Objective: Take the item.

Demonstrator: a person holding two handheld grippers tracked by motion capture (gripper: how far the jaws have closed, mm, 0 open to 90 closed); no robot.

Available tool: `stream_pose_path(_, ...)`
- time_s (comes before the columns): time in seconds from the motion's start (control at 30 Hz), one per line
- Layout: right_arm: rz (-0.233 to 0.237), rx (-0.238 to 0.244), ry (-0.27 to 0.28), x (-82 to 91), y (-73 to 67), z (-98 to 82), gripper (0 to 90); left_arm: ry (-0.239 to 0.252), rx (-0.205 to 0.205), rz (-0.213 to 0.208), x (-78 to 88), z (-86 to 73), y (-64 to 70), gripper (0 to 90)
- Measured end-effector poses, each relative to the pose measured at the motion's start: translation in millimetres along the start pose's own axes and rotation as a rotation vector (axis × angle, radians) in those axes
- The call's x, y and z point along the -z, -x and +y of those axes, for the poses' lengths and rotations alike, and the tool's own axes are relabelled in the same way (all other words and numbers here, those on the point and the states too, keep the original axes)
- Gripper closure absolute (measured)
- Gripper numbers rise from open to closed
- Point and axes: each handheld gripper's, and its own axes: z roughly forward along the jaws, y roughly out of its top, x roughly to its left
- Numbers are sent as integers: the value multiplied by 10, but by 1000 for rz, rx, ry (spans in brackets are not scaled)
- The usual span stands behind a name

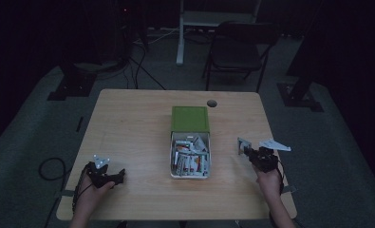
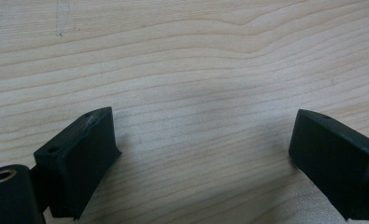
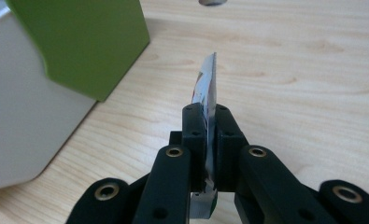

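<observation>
Left hand-held gripper (image 2: 205,140) gapes wide; right hand-held gripper (image 3: 210,126) is clamped.

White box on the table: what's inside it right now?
The white box holds a jumble of small flat packets with white, red and green print. Its green lid covers the far half, so anything under it is hidden. The right gripper holds one packet outside the box.
</observation>
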Motion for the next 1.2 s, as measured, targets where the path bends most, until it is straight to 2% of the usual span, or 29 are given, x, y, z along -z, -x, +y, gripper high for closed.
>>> stream_pose_path(0.37, 5, -45, -59, -90, 105, -120, 859, 0, 0, 0, 0, 0, 0, 79)
stream_pose_path(0.9, -31, -88, -74, -121, 263, -146, 856, -1, -1, 0, 0, 0, 0, 79)
stream_pose_path(1.03, -38, -111, -86, -128, 317, -174, 852, 0, 0, 0, 0, 0, 0, 79)
stream_pose_path(1.2, -50, -118, -103, -154, 362, -203, 850, 0, 0, 0, 0, 0, 0, 79)
